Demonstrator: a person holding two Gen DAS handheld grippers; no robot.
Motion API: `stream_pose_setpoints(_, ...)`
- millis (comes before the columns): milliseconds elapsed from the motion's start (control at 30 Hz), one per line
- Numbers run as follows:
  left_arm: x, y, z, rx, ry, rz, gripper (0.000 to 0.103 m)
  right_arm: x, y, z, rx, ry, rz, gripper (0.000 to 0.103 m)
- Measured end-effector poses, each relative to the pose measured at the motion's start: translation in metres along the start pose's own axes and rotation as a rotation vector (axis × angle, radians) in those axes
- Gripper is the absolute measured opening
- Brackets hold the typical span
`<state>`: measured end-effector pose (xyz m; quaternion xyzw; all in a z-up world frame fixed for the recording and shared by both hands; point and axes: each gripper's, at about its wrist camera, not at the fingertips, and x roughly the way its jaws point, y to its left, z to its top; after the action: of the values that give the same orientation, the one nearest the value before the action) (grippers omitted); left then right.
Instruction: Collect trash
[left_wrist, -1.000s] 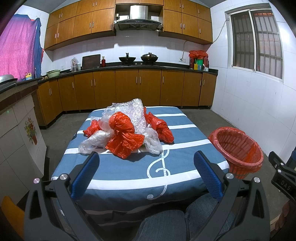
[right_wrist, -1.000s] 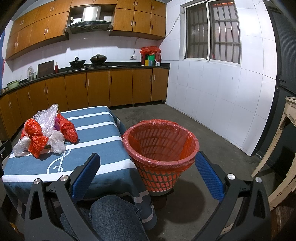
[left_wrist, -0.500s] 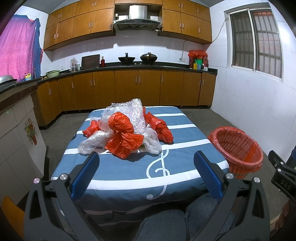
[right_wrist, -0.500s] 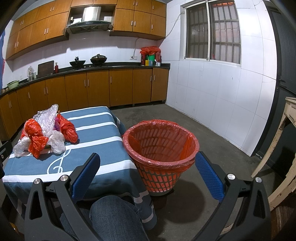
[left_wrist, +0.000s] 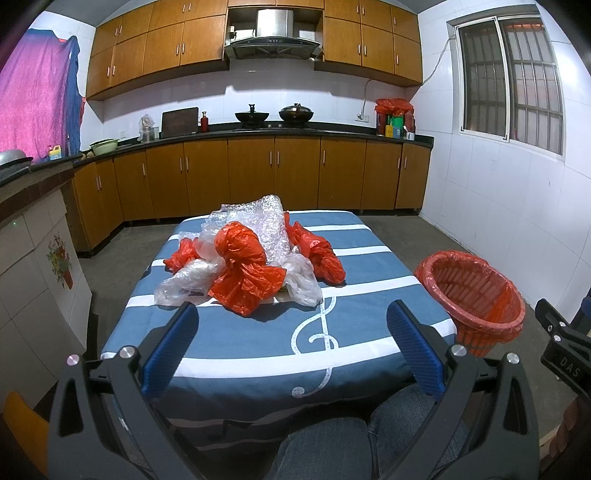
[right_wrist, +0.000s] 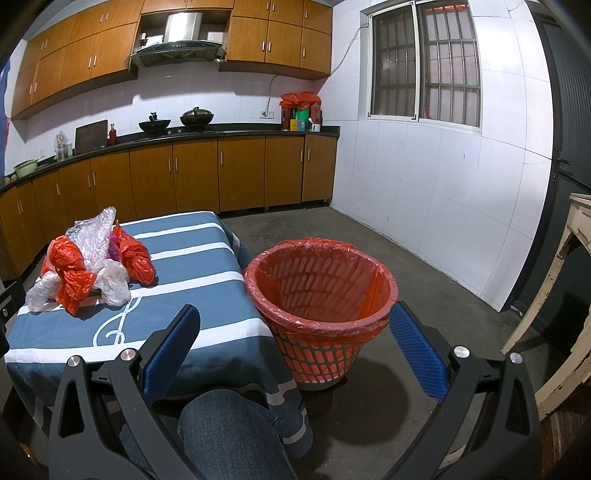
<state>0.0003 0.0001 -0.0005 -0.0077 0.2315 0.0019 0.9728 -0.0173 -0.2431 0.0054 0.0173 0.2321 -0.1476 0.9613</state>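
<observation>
A heap of trash lies mid-table on the blue striped cloth (left_wrist: 258, 343): orange-red plastic bags (left_wrist: 243, 269), clear plastic bags (left_wrist: 184, 277) and bubble wrap (left_wrist: 258, 221). The heap also shows in the right wrist view (right_wrist: 85, 269). A red basket (right_wrist: 317, 295) lined with a red bag stands on the floor at the table's right; it also shows in the left wrist view (left_wrist: 472, 291). My left gripper (left_wrist: 291, 350) is open and empty, near the table's front edge, short of the heap. My right gripper (right_wrist: 291, 350) is open and empty, in front of the basket.
Wooden cabinets and a counter with pots (left_wrist: 273, 114) run along the back wall. A tiled counter (left_wrist: 33, 236) stands left of the table. A worn wooden table leg (right_wrist: 561, 280) is at the far right. The person's jeans-clad knee (right_wrist: 221, 432) is below the grippers.
</observation>
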Motion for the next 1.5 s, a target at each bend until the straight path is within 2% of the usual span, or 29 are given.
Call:
stream_pose_setpoints(367, 0.004, 0.002, -0.006, -0.010, 0.004, 0.029, 0.099, 0.011, 0.007, 0.005, -0.010, -0.003, 0.018, 0.101)
stream_pose_setpoints(533, 0.021, 0.028, -0.005, -0.038, 0.020, 0.084, 0.099, 0.029, 0.026, 0.017, -0.023, 0.002, 0.069, 0.101)
stream_pose_setpoints(700, 0.038, 0.055, -0.004, -0.087, 0.045, 0.132, 0.099, 0.055, 0.047, 0.030, -0.024, 0.046, 0.148, 0.101)
stream_pose_setpoints(933, 0.068, 0.091, 0.004, -0.155, 0.067, 0.177, 0.099, 0.103, 0.097, 0.050, -0.077, 0.083, 0.252, 0.100)
stream_pose_setpoints(1200, 0.104, 0.113, 0.014, -0.191, 0.069, 0.234, 0.099, 0.163, 0.160, 0.067, -0.122, 0.143, 0.376, 0.079)
stream_pose_setpoints(1333, 0.120, 0.119, 0.017, -0.197, 0.069, 0.242, 0.099, 0.192, 0.195, 0.066, -0.171, 0.183, 0.424, 0.078)
stream_pose_setpoints(1500, 0.136, 0.123, 0.019, -0.205, 0.077, 0.235, 0.099, 0.226, 0.223, 0.058, -0.200, 0.246, 0.438, 0.078)
